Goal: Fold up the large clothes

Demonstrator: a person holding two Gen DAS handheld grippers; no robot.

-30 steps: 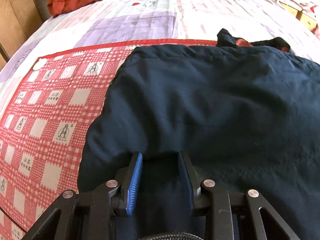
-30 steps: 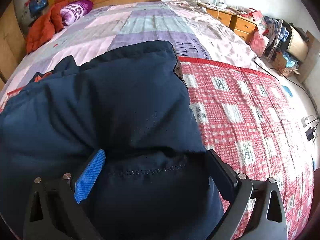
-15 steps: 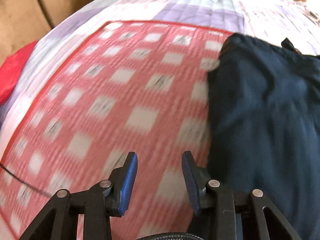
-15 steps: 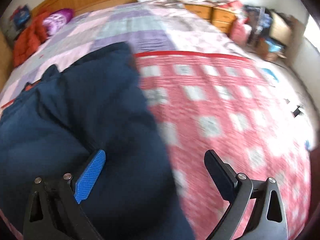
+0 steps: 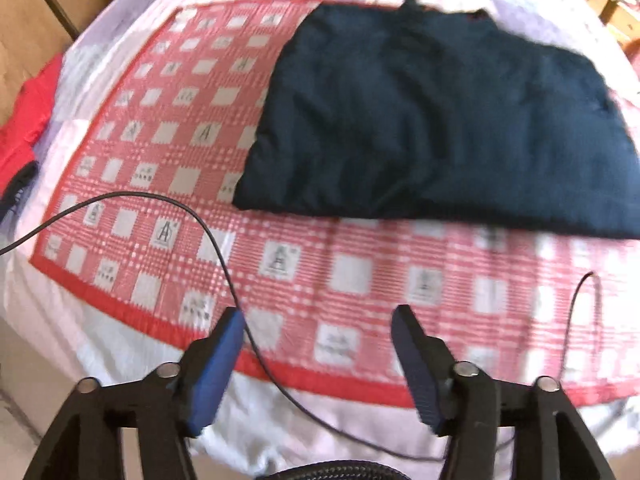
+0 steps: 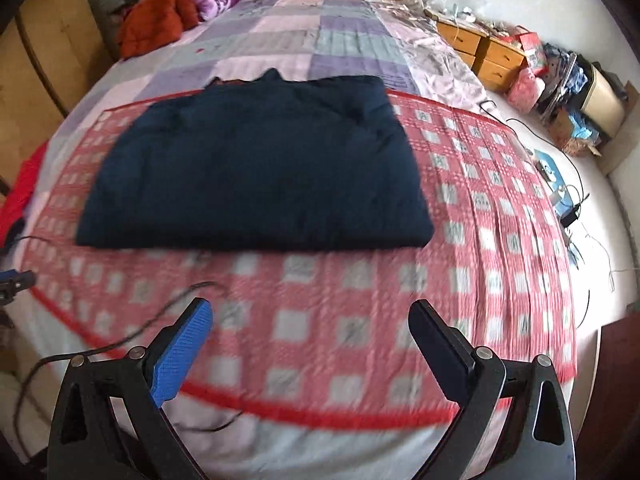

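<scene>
Right wrist view: dark navy folded padded garment [image 6: 256, 164] lies ahead of both your empty, spread grippers, long axis crosswise on red checked mat [image 6: 480, 208]; right gripper [image 6: 310, 330] and left gripper [image 5: 318, 334] look about equally far.

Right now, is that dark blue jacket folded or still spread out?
Folded. The jacket lies as a compact rectangle on the red checked mat, edges tucked, no sleeves sticking out.

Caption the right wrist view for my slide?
Folded navy jacket lies on the red checked mat; right gripper open, clear of it.
</scene>
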